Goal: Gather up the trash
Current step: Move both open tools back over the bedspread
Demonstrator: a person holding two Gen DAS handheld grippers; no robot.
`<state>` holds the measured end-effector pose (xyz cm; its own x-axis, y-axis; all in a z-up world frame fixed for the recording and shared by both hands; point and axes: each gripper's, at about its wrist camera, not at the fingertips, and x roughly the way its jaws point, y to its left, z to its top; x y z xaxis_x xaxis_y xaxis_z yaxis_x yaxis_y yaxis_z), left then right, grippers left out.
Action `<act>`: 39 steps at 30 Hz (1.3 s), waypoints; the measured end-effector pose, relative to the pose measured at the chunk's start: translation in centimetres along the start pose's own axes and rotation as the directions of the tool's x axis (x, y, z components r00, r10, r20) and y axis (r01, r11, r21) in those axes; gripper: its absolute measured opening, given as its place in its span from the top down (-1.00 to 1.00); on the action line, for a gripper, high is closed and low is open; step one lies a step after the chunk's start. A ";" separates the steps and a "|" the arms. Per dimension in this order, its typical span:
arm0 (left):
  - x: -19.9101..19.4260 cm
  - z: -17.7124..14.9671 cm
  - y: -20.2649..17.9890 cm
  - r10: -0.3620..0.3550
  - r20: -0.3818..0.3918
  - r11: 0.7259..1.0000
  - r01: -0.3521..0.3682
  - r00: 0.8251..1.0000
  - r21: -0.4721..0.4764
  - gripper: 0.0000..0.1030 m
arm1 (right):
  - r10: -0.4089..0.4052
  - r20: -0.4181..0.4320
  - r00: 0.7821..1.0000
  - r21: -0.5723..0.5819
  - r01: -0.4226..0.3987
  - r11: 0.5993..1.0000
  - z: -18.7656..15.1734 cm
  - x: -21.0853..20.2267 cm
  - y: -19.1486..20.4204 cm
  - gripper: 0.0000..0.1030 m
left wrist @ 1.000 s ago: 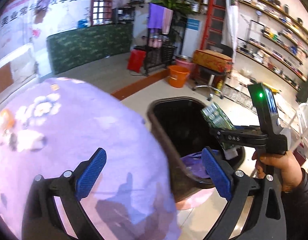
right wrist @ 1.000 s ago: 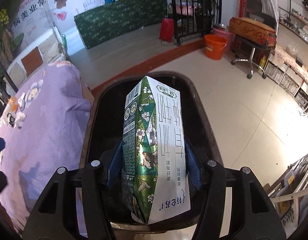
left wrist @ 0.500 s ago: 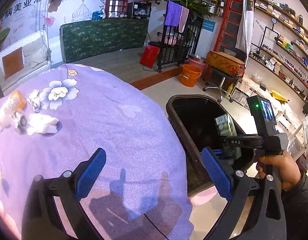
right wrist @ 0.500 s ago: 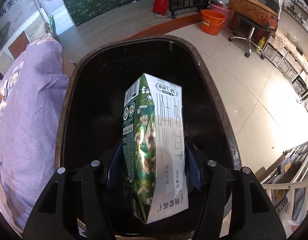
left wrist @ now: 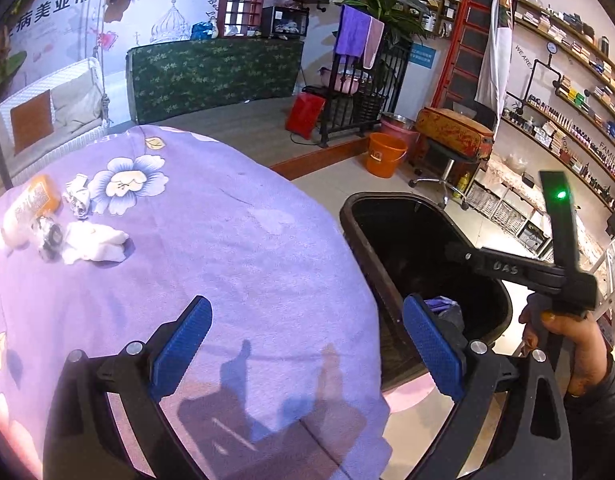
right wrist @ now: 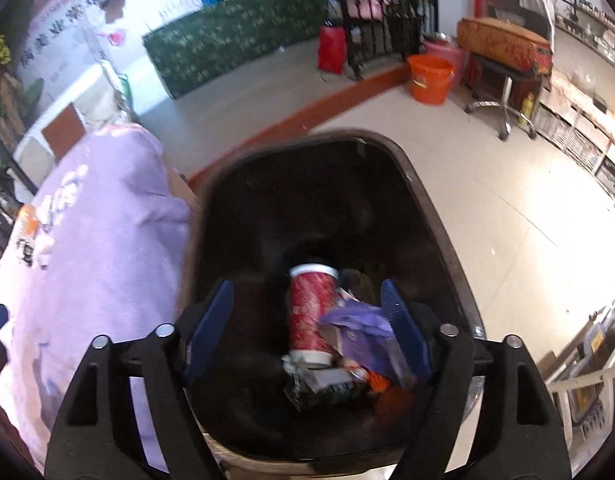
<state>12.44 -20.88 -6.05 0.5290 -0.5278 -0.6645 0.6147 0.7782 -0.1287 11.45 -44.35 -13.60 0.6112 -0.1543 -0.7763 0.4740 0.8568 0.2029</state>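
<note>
While the right gripper (right wrist: 307, 320) spreads its jaws above the bin (right wrist: 435, 216), gripping nothing, a red cup (right wrist: 311, 312) with white rims lies inside, long axis running near to far. Left gripper (left wrist: 303, 352) gapes empty over the purple cloth (left wrist: 235, 248).

**Both grippers angled down, jaws apart**

The left gripper (left wrist: 303, 354) tilts downward, its blue pads spread wide with nothing between them. The right gripper (right wrist: 307, 328) also points steeply down, its jaws opening and gripping nothing. A hand (left wrist: 563, 336) in a dark sleeve clasps the right gripper's handle.
</note>
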 end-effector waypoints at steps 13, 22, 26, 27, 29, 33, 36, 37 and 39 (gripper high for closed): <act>-2.3 -2.2 6.3 0.110 -0.018 0.986 -0.111 0.994 -0.121 -0.83 | 0.198 0.044 0.979 -0.153 -0.189 0.970 -0.1 -1.7 8.8 -0.66; -4.9 -4.1 12.0 0.226 -0.033 0.950 -0.228 0.974 -0.216 -0.83 | 0.317 -0.047 0.947 -0.277 -0.318 0.907 -1.0 -1.1 16.9 -0.66; -6.2 -4.9 14.7 0.272 -0.041 0.924 -0.273 0.961 -0.269 -0.83 | 0.344 -0.103 0.933 -0.349 -0.358 0.866 -1.3 -0.4 21.1 -0.66; -6.6 -5.1 15.3 0.282 -0.044 0.917 -0.283 0.958 -0.282 -0.83 | 0.346 -0.118 0.931 -0.372 -0.364 0.854 -1.3 -0.2 22.2 -0.66; -7.0 -5.3 16.3 0.297 -0.048 0.908 -0.297 0.954 -0.295 -0.83 | 0.355 -0.134 0.925 -0.399 -0.378 0.835 -1.5 0.1 23.8 -0.66; -7.7 -5.5 17.8 0.314 -0.052 0.898 -0.314 0.948 -0.307 -0.83 | 0.394 -0.184 0.900 -0.429 -0.434 0.792 -1.4 1.0 27.1 -0.66; -8.0 -5.6 18.6 0.325 -0.061 0.892 -0.327 0.944 -0.311 -0.83 | 0.394 -0.233 0.889 -0.450 -0.457 0.767 -1.3 2.4 29.5 -0.66; -8.0 -5.7 18.9 0.328 -0.062 0.890 -0.331 0.942 -0.313 -0.83 | 0.391 -0.255 0.884 -0.452 -0.466 0.760 -1.2 3.0 30.3 -0.66; -8.2 -5.7 19.7 0.329 -0.062 0.887 -0.331 0.942 -0.323 -0.83 | 0.392 -0.302 0.869 -0.446 -0.492 0.748 -1.0 4.3 32.0 -0.66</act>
<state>16.86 0.71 -7.35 0.6645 -0.2197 -0.7142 0.1810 0.9747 -0.1313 28.61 -17.11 -11.04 0.5257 0.3501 -0.7753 -0.2289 0.9360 0.2674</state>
